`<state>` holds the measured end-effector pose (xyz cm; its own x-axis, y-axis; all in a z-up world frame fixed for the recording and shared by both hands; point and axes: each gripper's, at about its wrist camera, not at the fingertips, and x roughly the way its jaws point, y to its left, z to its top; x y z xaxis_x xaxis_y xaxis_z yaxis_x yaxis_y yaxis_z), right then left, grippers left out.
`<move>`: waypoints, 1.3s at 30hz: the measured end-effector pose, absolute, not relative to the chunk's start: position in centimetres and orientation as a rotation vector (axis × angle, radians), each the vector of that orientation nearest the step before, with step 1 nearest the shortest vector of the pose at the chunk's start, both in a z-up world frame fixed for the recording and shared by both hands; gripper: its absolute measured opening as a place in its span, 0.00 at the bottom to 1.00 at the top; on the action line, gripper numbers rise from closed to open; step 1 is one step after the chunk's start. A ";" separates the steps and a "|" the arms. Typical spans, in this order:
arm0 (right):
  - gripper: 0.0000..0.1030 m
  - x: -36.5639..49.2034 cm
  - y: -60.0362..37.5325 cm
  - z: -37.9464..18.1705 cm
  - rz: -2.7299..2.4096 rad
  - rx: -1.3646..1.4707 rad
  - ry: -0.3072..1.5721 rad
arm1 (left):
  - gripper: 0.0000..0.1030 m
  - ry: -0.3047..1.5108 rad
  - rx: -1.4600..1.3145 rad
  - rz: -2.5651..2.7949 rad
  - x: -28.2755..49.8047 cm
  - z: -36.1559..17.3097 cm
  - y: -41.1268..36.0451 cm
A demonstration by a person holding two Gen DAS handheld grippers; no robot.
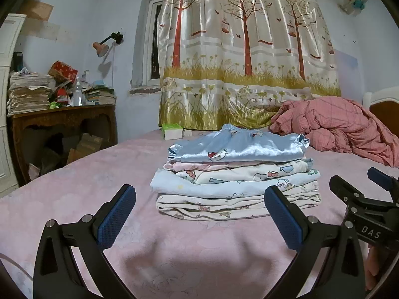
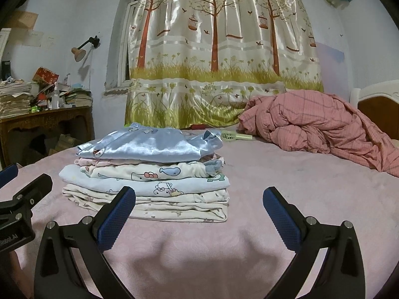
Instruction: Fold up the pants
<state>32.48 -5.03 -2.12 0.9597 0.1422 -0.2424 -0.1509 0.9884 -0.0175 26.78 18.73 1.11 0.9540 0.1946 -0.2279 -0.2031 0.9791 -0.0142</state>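
Now both grippers, left gripper (image 1: 200, 214) and right gripper (image 2: 199, 214), hover fingers apart, empty, before stacked folded pants (image 1: 234, 177).

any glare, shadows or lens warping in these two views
Left wrist view: glare streaks on the shiny tree-print curtain, soft shadow on the pink bedsheet between open jaws. Right wrist view: sheen on the blue satin top garment; fisheye bends both edges.

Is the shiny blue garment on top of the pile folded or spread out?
Folded. The shiny blue garment lies as a compact layer atop the stack of clothes, edges roughly matching those beneath.
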 end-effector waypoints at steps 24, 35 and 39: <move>1.00 32.3 -5.1 -1.9 0.145 -0.029 0.249 | 0.99 0.238 -0.041 0.208 27.4 0.8 19.2; 1.00 32.5 -5.4 -1.9 0.148 -0.018 0.255 | 0.99 0.257 -0.034 0.204 27.9 0.4 19.2; 1.00 32.7 -5.4 -2.1 0.156 -0.021 0.263 | 0.99 0.255 -0.024 0.204 27.8 0.4 19.0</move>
<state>32.72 -5.40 -2.11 0.9537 0.1507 -0.2603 -0.1563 0.9877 -0.0007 27.81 18.98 0.44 0.9471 0.1973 -0.2530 -0.2034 0.9791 0.0020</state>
